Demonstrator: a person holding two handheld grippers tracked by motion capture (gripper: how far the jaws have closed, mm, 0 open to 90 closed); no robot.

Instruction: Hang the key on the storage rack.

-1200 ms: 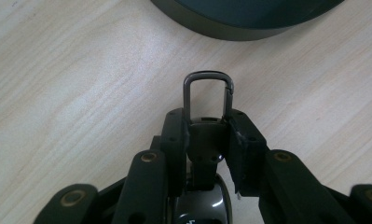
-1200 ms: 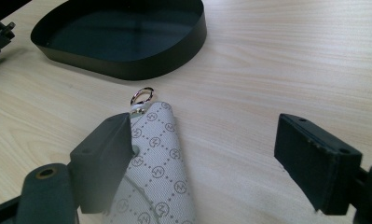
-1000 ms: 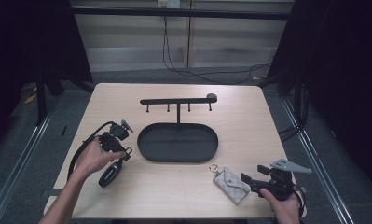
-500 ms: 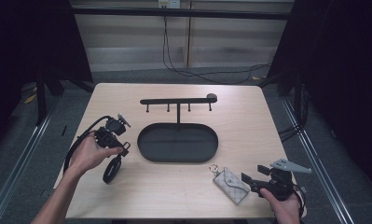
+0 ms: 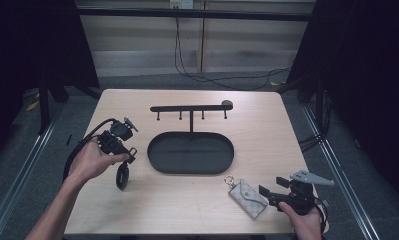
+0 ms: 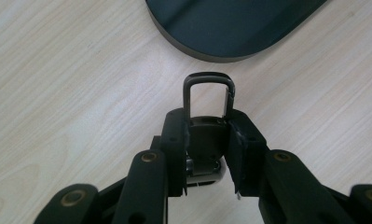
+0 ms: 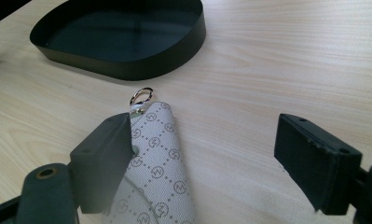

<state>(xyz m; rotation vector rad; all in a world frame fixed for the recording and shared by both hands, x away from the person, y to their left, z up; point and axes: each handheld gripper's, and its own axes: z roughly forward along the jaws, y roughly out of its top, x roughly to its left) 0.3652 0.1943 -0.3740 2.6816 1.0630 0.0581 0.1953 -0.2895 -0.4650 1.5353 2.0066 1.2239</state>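
Note:
My left gripper [image 5: 129, 155] is left of the tray, held in a hand above the table. In the left gripper view its jaws [image 6: 208, 133] are shut on a dark clasp with a rectangular metal loop [image 6: 208, 80]. A black oval fob [image 5: 122, 176] hangs below it. My right gripper [image 5: 273, 186] rests near the front right edge with its jaws open. A grey patterned key pouch [image 5: 248, 197] with a small metal ring [image 7: 141, 95] lies on the table. The pouch [image 7: 160, 172] lies beside the left pad [image 7: 104, 154], well apart from the right pad.
A black oval tray [image 5: 154, 150] sits mid-table, and its dark rim [image 7: 127, 70] lies just beyond the pouch. Behind it stands a black rack with several hooks [image 5: 191, 107]. Cables trail from both grippers. Table edges are close to both hands.
The left hand has lifted its gripper and the black fob upward and slightly toward the tray. The right gripper and the pouch have stayed put.

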